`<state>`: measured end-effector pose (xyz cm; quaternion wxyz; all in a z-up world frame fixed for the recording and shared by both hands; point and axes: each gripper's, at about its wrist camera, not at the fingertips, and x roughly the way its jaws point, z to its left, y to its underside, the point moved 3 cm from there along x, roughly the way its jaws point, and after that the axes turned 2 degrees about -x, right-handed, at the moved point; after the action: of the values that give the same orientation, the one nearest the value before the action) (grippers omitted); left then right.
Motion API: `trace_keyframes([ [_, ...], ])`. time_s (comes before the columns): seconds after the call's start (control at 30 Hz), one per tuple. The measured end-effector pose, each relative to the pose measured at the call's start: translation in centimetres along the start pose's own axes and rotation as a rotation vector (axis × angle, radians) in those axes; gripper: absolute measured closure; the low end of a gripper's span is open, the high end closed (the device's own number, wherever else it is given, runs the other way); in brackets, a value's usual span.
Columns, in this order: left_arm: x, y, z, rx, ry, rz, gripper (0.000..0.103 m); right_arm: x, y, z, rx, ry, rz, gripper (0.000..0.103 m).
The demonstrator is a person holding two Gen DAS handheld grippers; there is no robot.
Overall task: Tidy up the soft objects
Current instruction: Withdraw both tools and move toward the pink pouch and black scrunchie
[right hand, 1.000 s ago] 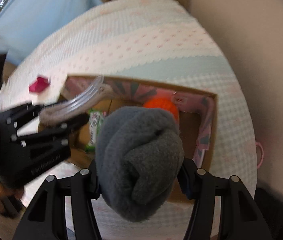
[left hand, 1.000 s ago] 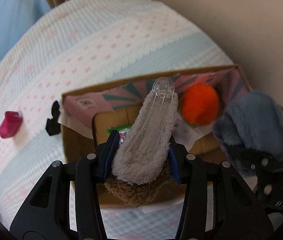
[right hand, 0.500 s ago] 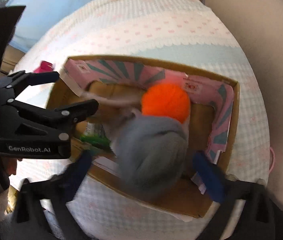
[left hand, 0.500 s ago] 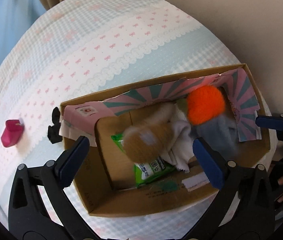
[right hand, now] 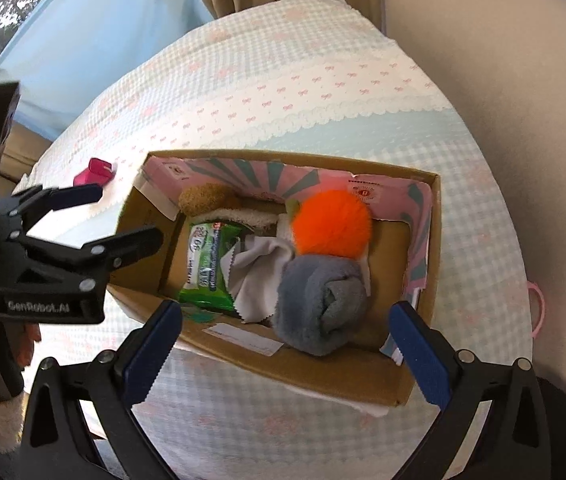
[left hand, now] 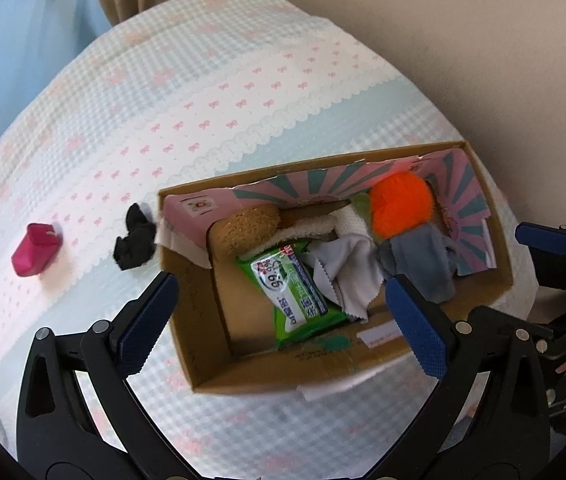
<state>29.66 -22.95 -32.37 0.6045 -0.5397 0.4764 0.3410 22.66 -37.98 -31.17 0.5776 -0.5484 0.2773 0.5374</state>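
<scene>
Now both the left tool (left hand: 279, 312) and right tool (right hand: 285, 344) hang apart, empty, above the box (right hand: 435, 264); the grey sock (right hand: 319, 304) lies inside. The black sock (left hand: 134, 244) beside the box risks being missed.

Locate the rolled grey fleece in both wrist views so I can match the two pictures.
Left wrist view: the rolled grey fleece lies right of centre, inside the cardboard box, just below the orange pompom.
Right wrist view: the fleece lies at lower centre, in the same box.
Shared landmark: the orange pompom, touching the fleece.
</scene>
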Motion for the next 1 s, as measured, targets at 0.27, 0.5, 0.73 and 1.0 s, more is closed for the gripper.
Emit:
trace_keyframes([
  [0.27, -6.8, 2.1, 2.5, -0.076, 0.035, -0.067, 0.0, -4.1, 0.5, 3.3, 0.058, -0.021, -0.028, 0.0],
  [0.5, -13.5, 4.9, 6.4, -0.118, 0.02, -0.153, 0.0, -8.6, 0.5, 8.7, 0.054, -0.002, -0.112, 0.0],
  [0.73, -20.1, 8.9, 11.6, -0.14, -0.026, -0.243, 0.0, -12.6, 0.8, 15.7, 0.038, 0.024, -0.225, 0.0],
  [1.0, -25.9, 13.8, 19.2, -0.229, -0.069, -0.343, 0.0, -15.2, 1.6, 23.9, 0.006, 0.061, -0.327, 0.0],
])
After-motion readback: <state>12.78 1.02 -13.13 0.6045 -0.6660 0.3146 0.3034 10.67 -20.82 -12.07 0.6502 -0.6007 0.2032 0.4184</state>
